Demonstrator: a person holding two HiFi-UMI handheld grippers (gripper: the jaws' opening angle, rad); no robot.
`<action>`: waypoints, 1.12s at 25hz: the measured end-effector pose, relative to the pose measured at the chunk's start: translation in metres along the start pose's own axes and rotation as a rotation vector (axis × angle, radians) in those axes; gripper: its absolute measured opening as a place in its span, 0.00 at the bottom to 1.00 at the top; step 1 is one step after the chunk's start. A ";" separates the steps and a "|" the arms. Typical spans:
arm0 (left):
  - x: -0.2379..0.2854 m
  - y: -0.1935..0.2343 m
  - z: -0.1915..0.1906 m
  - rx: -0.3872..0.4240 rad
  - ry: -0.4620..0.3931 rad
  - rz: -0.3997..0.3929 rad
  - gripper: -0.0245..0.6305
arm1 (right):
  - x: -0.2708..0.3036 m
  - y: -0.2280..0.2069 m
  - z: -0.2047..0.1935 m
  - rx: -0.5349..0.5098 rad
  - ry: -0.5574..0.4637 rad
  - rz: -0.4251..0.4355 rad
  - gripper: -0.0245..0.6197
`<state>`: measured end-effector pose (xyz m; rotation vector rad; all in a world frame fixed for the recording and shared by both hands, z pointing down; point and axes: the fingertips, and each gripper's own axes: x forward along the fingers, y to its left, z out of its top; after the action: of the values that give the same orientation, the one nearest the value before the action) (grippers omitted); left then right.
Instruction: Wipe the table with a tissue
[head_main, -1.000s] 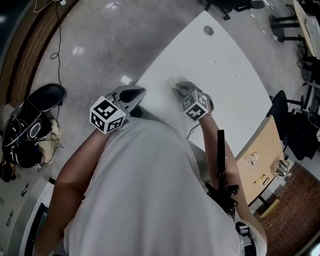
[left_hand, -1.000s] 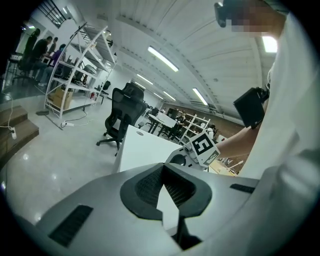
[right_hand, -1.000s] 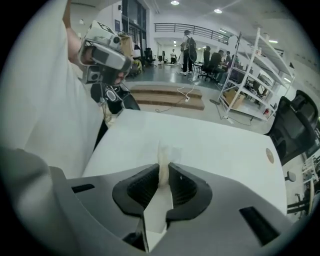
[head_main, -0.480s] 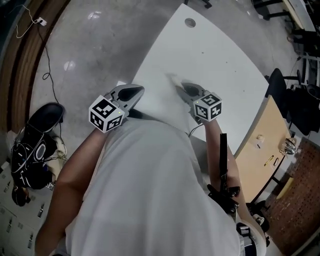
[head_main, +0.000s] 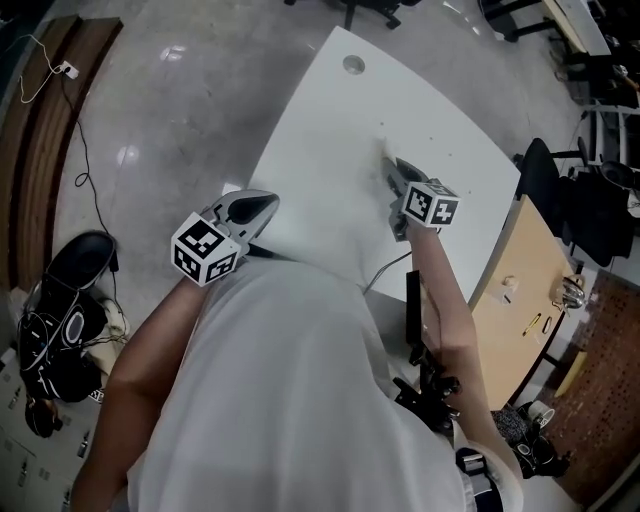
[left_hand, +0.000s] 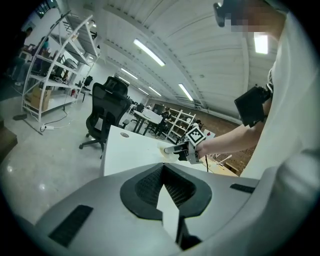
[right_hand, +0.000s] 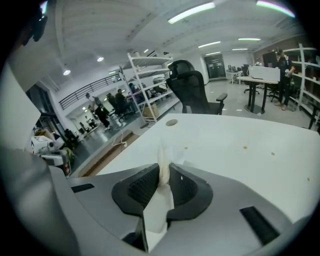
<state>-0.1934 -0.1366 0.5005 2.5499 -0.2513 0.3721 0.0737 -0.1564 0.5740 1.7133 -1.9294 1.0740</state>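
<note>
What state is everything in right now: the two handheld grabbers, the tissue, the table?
left gripper: shut, nothing between its jaws
right gripper: shut on the tissue
tissue: bunched, pinched in the right gripper
table: white top, a few small specks

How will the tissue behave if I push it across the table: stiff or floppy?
Probably floppy: the tissue is bunched into a crumpled strip where the right gripper pinches it. It looks thin and likely very light, so it should slide over the smooth table easily, but it may fold under instead of wiping flat.
</note>
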 end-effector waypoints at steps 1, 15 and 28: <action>0.001 0.000 -0.001 -0.002 0.001 0.004 0.05 | 0.002 -0.010 0.007 0.016 -0.014 -0.015 0.13; 0.002 0.002 -0.006 -0.059 0.015 0.080 0.04 | 0.045 -0.080 0.043 -0.428 0.222 -0.286 0.13; -0.003 0.009 -0.011 -0.069 0.018 0.081 0.04 | 0.068 -0.052 0.019 -0.837 0.504 -0.290 0.13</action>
<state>-0.2006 -0.1378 0.5125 2.4728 -0.3556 0.4093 0.1133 -0.2160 0.6245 1.0649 -1.4311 0.4155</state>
